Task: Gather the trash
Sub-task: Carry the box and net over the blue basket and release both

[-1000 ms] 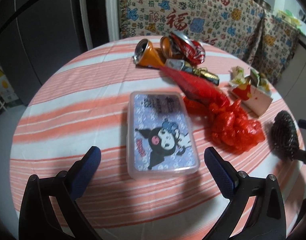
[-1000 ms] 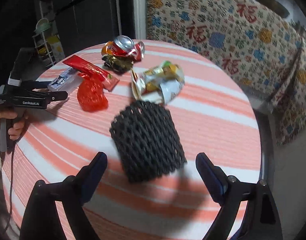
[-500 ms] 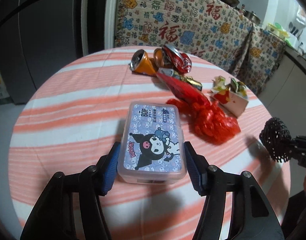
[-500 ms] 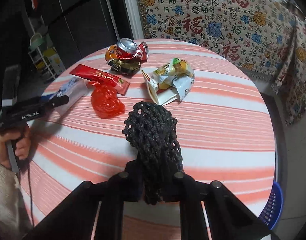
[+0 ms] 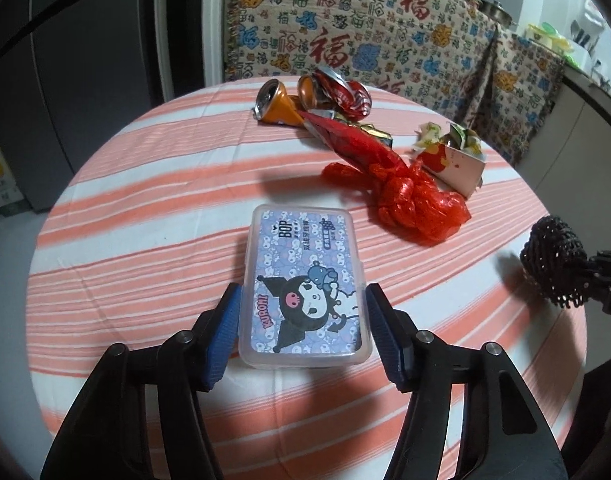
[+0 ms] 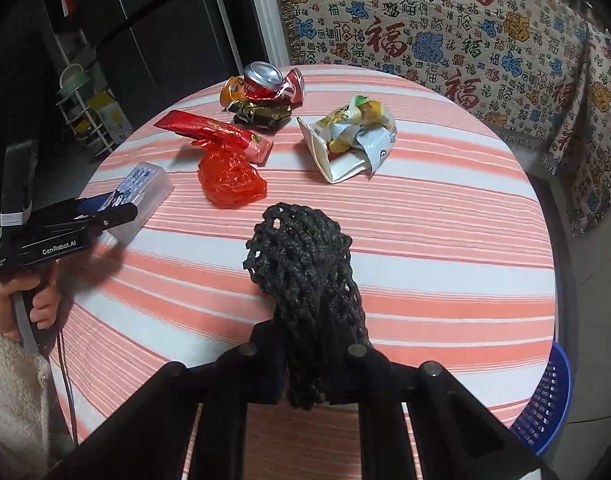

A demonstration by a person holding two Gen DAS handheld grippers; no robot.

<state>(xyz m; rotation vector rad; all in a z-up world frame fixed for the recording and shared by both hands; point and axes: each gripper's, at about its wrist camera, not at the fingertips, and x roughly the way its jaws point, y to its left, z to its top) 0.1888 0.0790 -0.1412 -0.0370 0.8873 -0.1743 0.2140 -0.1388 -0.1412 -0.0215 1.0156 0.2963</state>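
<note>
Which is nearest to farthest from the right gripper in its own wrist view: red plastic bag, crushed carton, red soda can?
From the right gripper:
1. Red plastic bag, ahead, left.
2. Crushed carton, ahead, right.
3. Red soda can, far edge.

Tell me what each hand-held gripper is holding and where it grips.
Left hand-held gripper clamps the clear plastic box by its long sides, near end. Right hand-held gripper pinches the black foam net at its lower end.

plastic box [image 5: 305, 288]: "BOP" and "KUROMI" on its lid | left gripper [image 6: 105, 210]: "GenRobot.AI" on its black side | hanging cloth [image 5: 345, 36]: big red "福" signs; many small ones too
</note>
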